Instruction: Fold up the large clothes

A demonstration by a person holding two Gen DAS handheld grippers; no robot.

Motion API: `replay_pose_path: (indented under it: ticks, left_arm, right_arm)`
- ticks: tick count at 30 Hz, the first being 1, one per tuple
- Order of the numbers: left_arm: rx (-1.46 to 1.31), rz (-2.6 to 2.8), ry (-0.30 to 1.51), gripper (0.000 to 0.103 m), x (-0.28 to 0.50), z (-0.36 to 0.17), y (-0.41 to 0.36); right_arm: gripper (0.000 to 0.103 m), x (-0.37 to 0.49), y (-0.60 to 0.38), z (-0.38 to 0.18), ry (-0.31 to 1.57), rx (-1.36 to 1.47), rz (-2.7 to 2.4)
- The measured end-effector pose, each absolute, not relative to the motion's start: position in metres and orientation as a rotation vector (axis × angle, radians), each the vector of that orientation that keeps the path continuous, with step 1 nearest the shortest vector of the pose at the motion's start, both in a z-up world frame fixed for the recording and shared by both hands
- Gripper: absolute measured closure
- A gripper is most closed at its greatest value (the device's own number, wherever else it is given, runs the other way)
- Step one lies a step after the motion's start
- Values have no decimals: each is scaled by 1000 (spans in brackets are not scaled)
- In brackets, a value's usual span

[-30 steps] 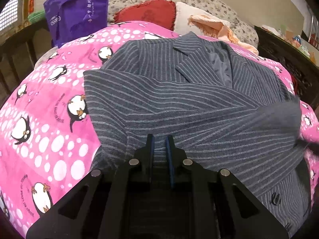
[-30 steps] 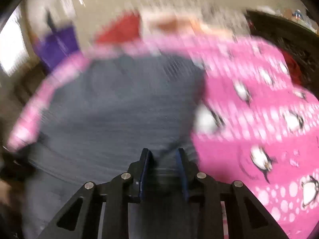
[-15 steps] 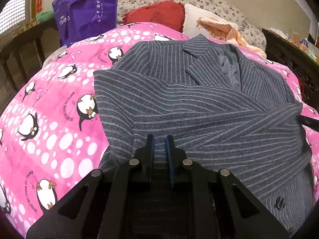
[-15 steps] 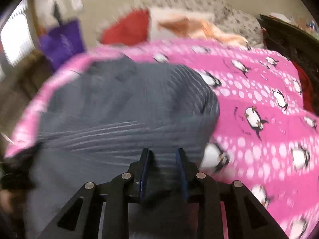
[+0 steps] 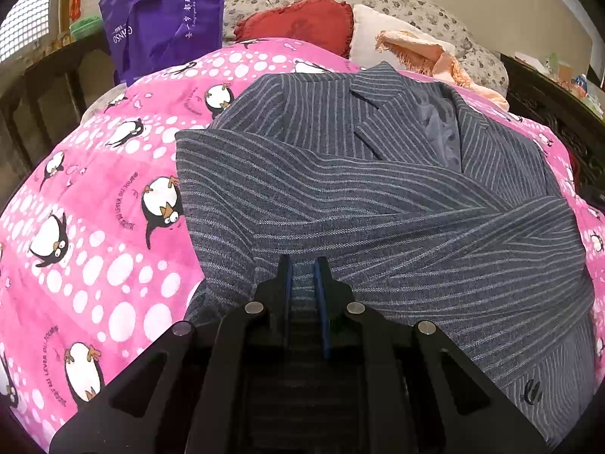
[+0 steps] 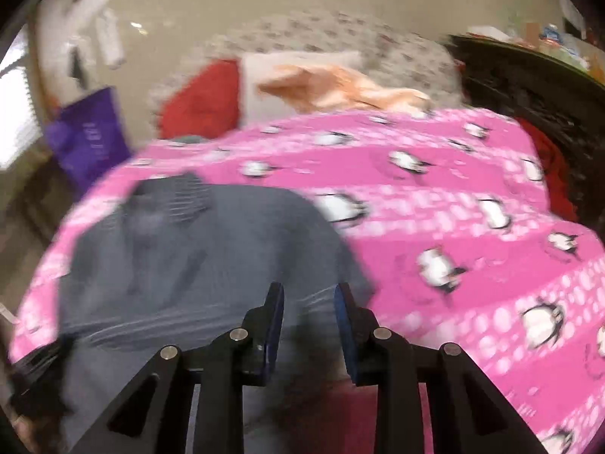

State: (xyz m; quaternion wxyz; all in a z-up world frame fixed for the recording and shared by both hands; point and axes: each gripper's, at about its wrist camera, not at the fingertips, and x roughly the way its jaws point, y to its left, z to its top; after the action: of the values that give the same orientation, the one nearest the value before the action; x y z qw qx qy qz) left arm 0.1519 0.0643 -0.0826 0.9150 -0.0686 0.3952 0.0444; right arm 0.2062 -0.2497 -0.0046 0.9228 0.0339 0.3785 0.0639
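Observation:
A grey pinstriped suit jacket (image 5: 378, 204) lies on a pink penguin-print bedspread (image 5: 94, 234), its sleeves folded across the front and the collar at the far end. My left gripper (image 5: 301, 265) sits low over the jacket's near hem, jaws nearly together with striped cloth between them. In the blurred right wrist view the jacket (image 6: 196, 265) lies to the left. My right gripper (image 6: 309, 291) is over its right edge, jaws apart with nothing clearly held.
A purple bag (image 5: 162, 19) stands at the far left. A red pillow (image 5: 298, 22), a white pillow and a peach cloth (image 5: 423, 53) lie at the headboard. Dark wooden furniture (image 6: 529, 83) runs along the right side.
The right gripper has opened slightly, let go of the sleeve and swung right, away from the jacket. The left gripper has hardly moved on the hem.

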Motion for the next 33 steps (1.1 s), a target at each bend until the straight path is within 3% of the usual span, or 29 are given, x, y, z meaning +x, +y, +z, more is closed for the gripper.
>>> replay_pose_path:
  ticks: [7, 12, 13, 14, 16, 18, 33]
  left_arm:
    - [-135, 91, 817, 90, 152, -83, 63]
    - [-158, 79, 816, 90, 152, -83, 66]
    - [-158, 78, 816, 90, 152, -83, 67]
    - [-160, 78, 816, 90, 152, -83, 67]
    - [-167, 70, 814, 90, 151, -82, 68]
    - [-175, 60, 813, 90, 149, -82, 69]
    - [-200, 45, 812, 90, 147, -81, 72]
  right_arm:
    - [75, 169, -204, -78, 918, -55, 189]
    - [74, 148, -197, -40, 833, 34, 183]
    - [66, 141, -190, -38, 815, 12, 198]
    - [52, 139, -186, -40, 820, -12, 209]
    - [43, 142, -186, -65, 900, -52, 167]
    - [42, 136, -193, -85, 894, -13, 163]
    - [39, 133, -195, -87, 873, -4, 185]
